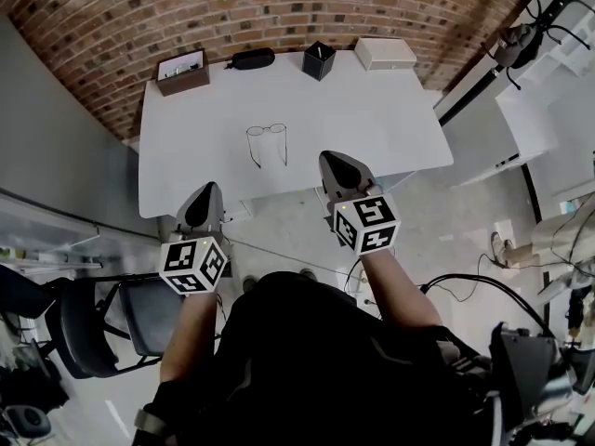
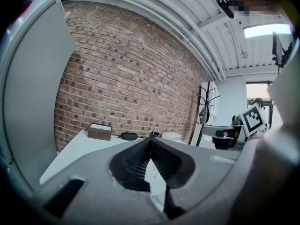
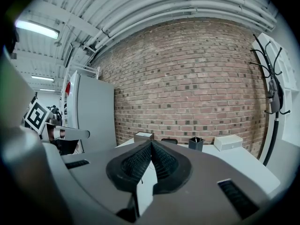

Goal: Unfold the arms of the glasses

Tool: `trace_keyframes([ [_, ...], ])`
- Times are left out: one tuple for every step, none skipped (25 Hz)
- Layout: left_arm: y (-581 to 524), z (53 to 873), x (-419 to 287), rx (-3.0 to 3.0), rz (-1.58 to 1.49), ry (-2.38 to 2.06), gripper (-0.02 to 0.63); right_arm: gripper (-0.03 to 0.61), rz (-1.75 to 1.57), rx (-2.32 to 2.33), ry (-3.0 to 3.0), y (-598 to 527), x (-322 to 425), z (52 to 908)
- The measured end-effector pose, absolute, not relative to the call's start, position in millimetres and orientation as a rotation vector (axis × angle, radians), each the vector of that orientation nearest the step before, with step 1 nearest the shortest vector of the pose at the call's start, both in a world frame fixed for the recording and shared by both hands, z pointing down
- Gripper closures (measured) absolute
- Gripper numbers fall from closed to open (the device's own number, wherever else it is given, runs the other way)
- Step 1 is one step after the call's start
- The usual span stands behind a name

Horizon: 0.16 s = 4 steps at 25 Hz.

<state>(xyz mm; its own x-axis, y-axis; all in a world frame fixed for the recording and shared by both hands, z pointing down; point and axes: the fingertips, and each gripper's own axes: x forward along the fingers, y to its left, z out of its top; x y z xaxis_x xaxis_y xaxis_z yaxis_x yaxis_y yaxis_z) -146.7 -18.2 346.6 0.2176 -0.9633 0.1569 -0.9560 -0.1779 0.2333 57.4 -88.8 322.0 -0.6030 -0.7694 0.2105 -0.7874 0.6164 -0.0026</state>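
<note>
Thin-framed glasses [image 1: 267, 137] lie on the white table [image 1: 372, 128], a little left of its middle. The lenses face the far side and both arms stretch back toward the near edge. My left gripper [image 1: 208, 188] hovers at the table's near edge, left of the glasses and apart from them. It is shut on nothing, and its jaws meet in the left gripper view [image 2: 150, 140]. My right gripper [image 1: 328, 157] sits over the near edge, right of the glasses. It is also shut and empty, as the right gripper view [image 3: 151, 143] shows.
Along the table's far edge stand a brown box [image 1: 182, 71], a black glasses case [image 1: 252, 59], a black pen cup [image 1: 318, 60] and a white box [image 1: 385, 53]. A brick wall [image 1: 279, 7] rises behind. A dark chair [image 1: 93, 328] stands at the lower left.
</note>
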Motion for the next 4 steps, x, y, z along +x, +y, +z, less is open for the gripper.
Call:
trace_keyframes([
  [-17.2,346.6,-146.6,2.216,-0.037,-1.805,0.604,0.571,0.142,1.293,-2.650,-88.1,57.7,322.5],
  [-16.2,346.8,-146.3,2.216,-0.036,-1.805,0.604,0.571,0.144,1.294,-2.650,-87.3,58.1,322.9],
  [-15.2,347.0,-146.1,2.217,-0.037,-1.806,0.604,0.571,0.146,1.296,-2.651,-86.5,58.5,323.3],
  [-14.2,347.2,-145.8,2.217,-0.037,-1.806,0.604,0.571,0.148,1.297,-2.651,-85.7,58.9,323.7],
])
